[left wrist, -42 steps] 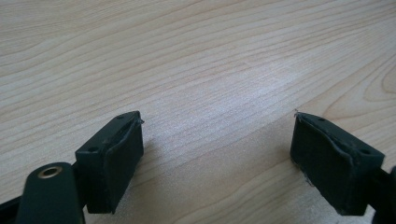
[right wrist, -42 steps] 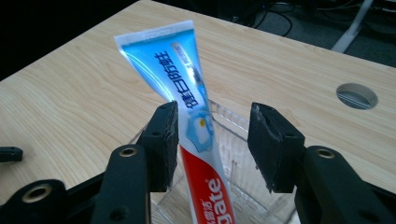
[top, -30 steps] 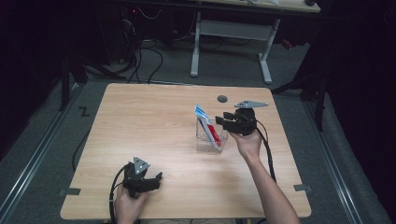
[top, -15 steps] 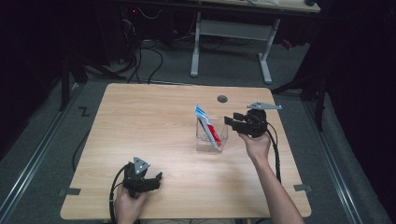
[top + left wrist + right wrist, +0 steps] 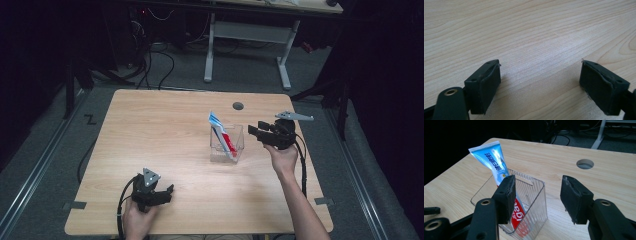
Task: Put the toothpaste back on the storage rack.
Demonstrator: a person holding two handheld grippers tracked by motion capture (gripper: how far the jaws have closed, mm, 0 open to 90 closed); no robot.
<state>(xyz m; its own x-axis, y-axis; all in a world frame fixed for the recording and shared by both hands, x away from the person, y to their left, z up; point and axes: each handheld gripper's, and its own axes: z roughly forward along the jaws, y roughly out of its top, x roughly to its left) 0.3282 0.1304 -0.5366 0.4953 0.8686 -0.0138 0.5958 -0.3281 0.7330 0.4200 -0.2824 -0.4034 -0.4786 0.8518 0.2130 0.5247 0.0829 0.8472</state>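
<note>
A blue, white and red toothpaste tube (image 5: 221, 131) (image 5: 496, 167) stands tilted inside a clear plastic box (image 5: 239, 145) (image 5: 537, 195) near the middle of the wooden table (image 5: 165, 135). My right gripper (image 5: 254, 132) (image 5: 537, 195) hovers just right of the box, pointing left at it. Its jaws have just been opening and stand open with nothing between them. My left gripper (image 5: 167, 192) (image 5: 540, 82) rests low at the table's front left, open over bare wood.
A round cable hole (image 5: 238, 106) (image 5: 585, 164) sits in the table behind the box. Beyond the far edge stand a white desk frame (image 5: 247, 37) and loose cables on the dark floor. A cable (image 5: 303, 165) trails from the right gripper.
My right gripper has drawn back to the right, away from the box, and its jaws have spread wider. The toothpaste tube stays in the box. The left hand has not moved.
</note>
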